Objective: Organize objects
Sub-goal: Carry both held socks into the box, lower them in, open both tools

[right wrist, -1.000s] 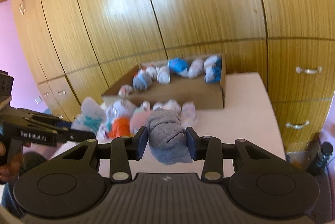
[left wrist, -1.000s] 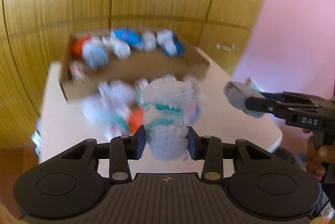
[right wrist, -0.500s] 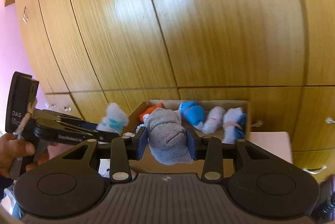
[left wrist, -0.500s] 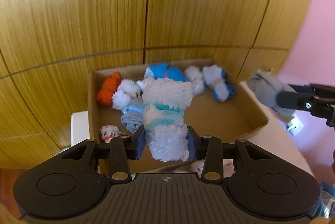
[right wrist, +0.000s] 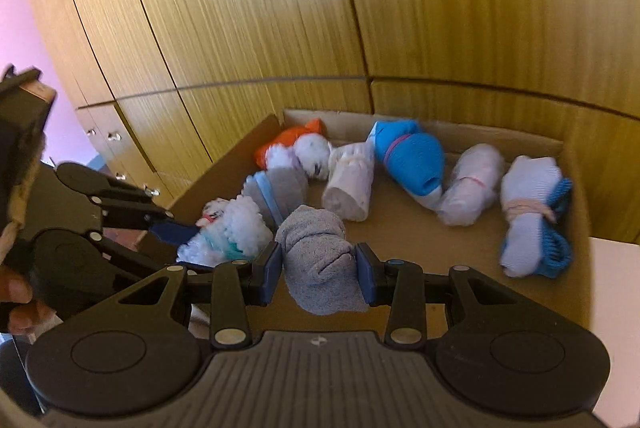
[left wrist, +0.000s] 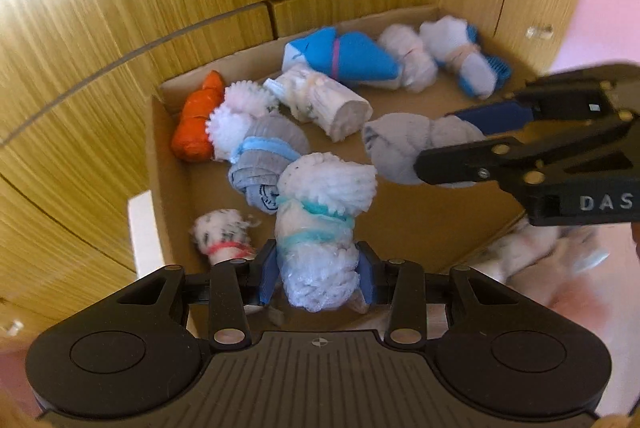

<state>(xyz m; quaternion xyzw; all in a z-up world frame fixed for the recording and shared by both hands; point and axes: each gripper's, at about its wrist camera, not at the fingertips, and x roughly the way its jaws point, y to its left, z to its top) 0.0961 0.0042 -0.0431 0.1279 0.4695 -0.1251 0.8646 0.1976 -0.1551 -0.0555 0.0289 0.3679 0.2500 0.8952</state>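
Both grippers hang over the box (left wrist: 168, 164). Left gripper (left wrist: 318, 268) clamps the fluffy roll (left wrist: 320, 212); right gripper (right wrist: 318, 270) clamps the grey roll (right wrist: 316, 260). Bare floor lies below each.

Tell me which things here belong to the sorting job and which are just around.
Job: fluffy white sock roll in left hand-held gripper; grey sock roll in right hand-held gripper; cardboard box.
Around: wooden cupboards; pink wall.

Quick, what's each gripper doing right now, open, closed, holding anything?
Left gripper: closed on the fluffy white sock bundle, over the cardboard box.
Right gripper: closed on the grey sock bundle, over the same box.
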